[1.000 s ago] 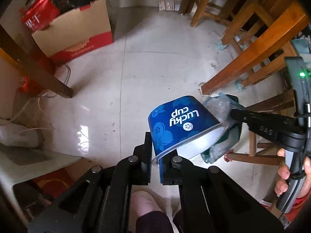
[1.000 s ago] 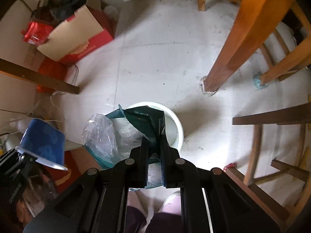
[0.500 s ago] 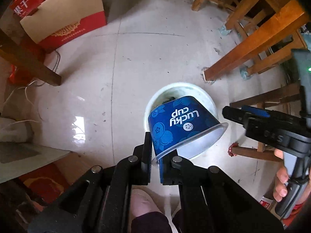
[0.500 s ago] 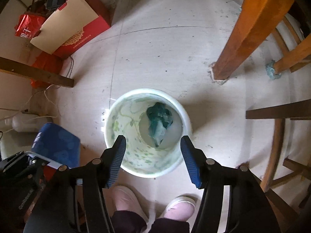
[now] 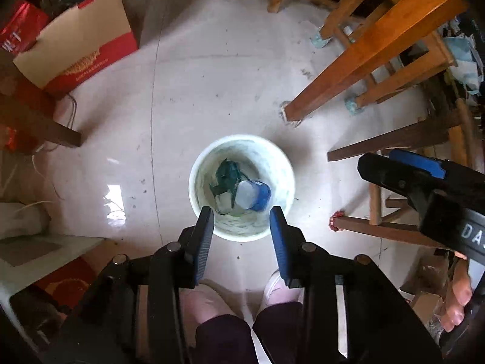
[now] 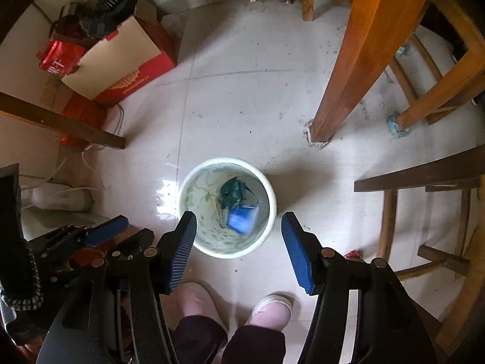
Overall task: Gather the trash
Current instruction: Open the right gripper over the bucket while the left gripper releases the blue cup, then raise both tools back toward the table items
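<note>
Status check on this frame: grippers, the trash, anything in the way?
Left gripper opening, nothing between jaws; right gripper open, empty. Blue cup and green bag lie inside bin. Nothing blocking.

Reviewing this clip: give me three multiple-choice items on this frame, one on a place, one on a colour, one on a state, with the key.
1. Where is the blue cup?
A. inside the white bin
B. on the floor
C. in the left gripper

2. What colour is the crumpled bag in the bin?
A. red
B. dark green
C. yellow

3. What does the right gripper hold?
A. the cup
B. the bag
C. nothing

Key: 1 A, the cup lies beside the bag within the bin's wall; 2 B, dark green in both views; 3 C, its jaws stand apart over the bin.
</note>
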`<state>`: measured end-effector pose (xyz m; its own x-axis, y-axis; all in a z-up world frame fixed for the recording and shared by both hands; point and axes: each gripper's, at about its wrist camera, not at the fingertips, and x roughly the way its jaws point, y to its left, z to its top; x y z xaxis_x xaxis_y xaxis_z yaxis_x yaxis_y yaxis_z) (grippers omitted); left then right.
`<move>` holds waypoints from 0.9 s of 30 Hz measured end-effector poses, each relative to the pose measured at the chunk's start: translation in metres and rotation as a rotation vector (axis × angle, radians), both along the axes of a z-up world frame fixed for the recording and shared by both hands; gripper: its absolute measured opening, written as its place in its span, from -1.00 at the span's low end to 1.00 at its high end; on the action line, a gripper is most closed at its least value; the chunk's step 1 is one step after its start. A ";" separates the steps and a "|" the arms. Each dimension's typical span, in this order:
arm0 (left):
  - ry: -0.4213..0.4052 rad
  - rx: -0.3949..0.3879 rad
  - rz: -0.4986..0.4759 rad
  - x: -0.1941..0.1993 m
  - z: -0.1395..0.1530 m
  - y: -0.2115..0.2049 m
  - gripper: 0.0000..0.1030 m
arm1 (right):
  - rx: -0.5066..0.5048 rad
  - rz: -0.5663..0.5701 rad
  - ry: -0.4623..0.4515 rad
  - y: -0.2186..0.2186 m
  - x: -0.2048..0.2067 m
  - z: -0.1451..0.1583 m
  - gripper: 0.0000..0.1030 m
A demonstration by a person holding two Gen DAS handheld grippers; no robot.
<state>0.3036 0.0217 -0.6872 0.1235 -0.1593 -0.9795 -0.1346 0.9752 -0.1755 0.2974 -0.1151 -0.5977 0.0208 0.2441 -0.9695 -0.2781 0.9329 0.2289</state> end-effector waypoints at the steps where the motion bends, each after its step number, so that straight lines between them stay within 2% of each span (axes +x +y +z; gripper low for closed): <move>1: -0.005 0.001 0.001 0.000 0.011 0.002 -0.29 | 0.002 -0.001 -0.004 0.001 0.000 0.004 0.06; 7: -0.054 0.032 0.004 0.000 0.090 0.010 -0.29 | 0.016 0.000 -0.036 -0.002 0.002 0.062 0.06; 12: -0.110 0.034 0.029 0.002 0.160 0.017 -0.29 | 0.033 -0.003 -0.082 -0.001 0.000 0.130 0.06; 20: -0.270 0.027 0.048 0.003 0.298 0.022 -0.29 | 0.062 0.002 -0.183 0.006 -0.006 0.243 0.06; 24: -0.355 0.091 0.004 -0.004 0.363 0.021 -0.29 | 0.087 -0.002 -0.234 0.010 -0.008 0.301 0.06; 27: -0.410 0.104 -0.002 -0.010 0.407 0.025 -0.29 | 0.108 -0.007 -0.280 0.012 -0.011 0.342 0.06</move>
<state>0.2934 0.0468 -0.2803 0.5062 -0.0632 -0.8601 -0.0718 0.9908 -0.1151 0.2865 -0.1034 -0.2555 0.2859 0.3444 -0.8942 -0.3380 0.9095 0.2421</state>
